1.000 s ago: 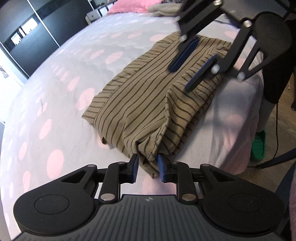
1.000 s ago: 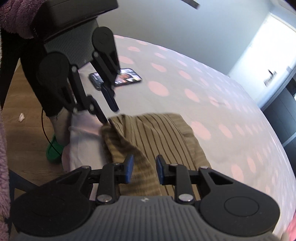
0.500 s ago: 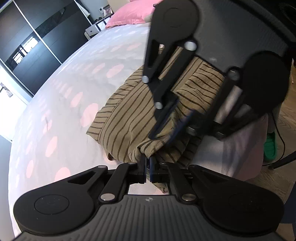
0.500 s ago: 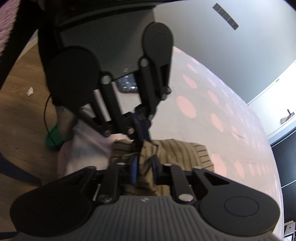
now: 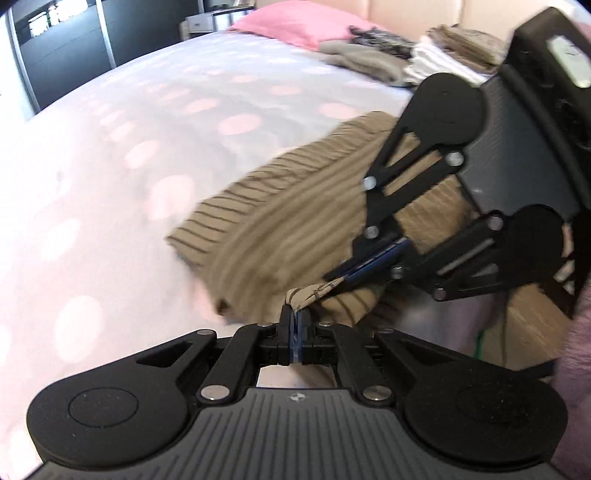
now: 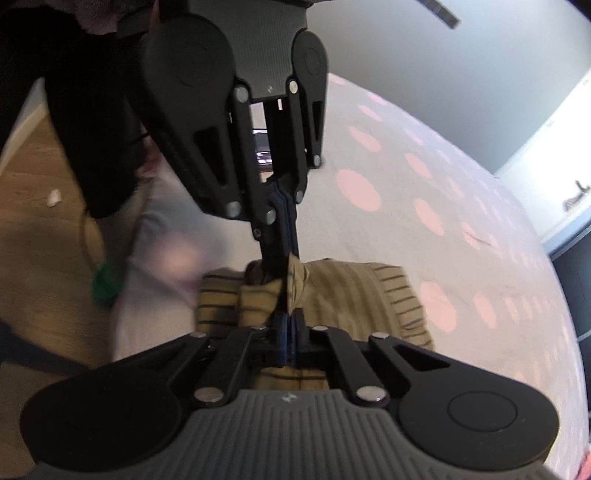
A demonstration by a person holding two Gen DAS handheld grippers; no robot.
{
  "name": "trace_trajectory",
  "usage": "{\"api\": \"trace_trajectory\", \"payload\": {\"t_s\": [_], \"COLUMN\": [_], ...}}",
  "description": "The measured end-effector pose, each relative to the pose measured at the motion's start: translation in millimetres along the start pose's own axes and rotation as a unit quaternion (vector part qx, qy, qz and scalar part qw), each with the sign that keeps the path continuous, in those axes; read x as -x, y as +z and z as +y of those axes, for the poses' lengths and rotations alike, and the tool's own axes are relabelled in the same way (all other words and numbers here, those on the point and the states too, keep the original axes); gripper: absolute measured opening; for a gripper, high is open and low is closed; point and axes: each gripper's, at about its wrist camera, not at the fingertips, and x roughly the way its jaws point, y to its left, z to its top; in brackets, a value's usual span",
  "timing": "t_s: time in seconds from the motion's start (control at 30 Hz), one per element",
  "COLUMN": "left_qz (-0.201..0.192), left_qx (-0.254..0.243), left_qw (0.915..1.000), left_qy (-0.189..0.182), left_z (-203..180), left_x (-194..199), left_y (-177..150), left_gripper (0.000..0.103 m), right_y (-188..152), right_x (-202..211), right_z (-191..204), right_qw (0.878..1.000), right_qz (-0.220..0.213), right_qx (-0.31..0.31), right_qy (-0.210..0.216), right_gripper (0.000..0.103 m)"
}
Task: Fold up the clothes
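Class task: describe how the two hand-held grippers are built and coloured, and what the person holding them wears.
Both look alike. The left hand-held gripper has a ribbed grey body, round black discs at each side, black linkage arms with silver rivets, and blue pads. The right hand-held gripper matches it, with a small logo on the grey body. A fuzzy mauve sleeve shows at the edge.

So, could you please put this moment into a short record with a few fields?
surface: bed with a pink-dotted cover
garment: striped tan garment, partly folded, near the bed's edge
left gripper: shut on a corner of the garment
right gripper: shut on the garment's fabric close by
grippers: tips near each other, pointing toward one another
background: pink pillow and folded clothes at the far end
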Motion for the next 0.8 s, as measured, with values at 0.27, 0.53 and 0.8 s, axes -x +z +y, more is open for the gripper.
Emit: {"api": "trace_trajectory", "payload": {"t_s": [0.27, 0.53, 0.8], "left_qz": [0.022, 0.021, 0.023], "left_qx": [0.031, 0.037, 0.032], "left_qw": [0.9992, 0.9991, 0.9992], "left_qy": [0.012, 0.010, 0.011], "left_z": [6.0, 10.1, 3.2], "left_x": [-10.9, -11.8, -9.3], "left_y": [5.3, 8.5, 8.7], "left_gripper": [0.000, 0.000, 0.000], "right_y": [10.6, 26.1, 24.4], "right_x": [3.5, 16.3, -4.9], "right_z": [-14.8, 4.2, 12.9], "right_qw": [0.999, 0.998, 0.999], "right_qz": [-0.011, -0.005, 0.022], "right_qx": [-0.042, -0.047, -0.045], "right_qy": [-0.027, 0.030, 0.002], "right_gripper": [0.004, 0.021, 0.004]}}
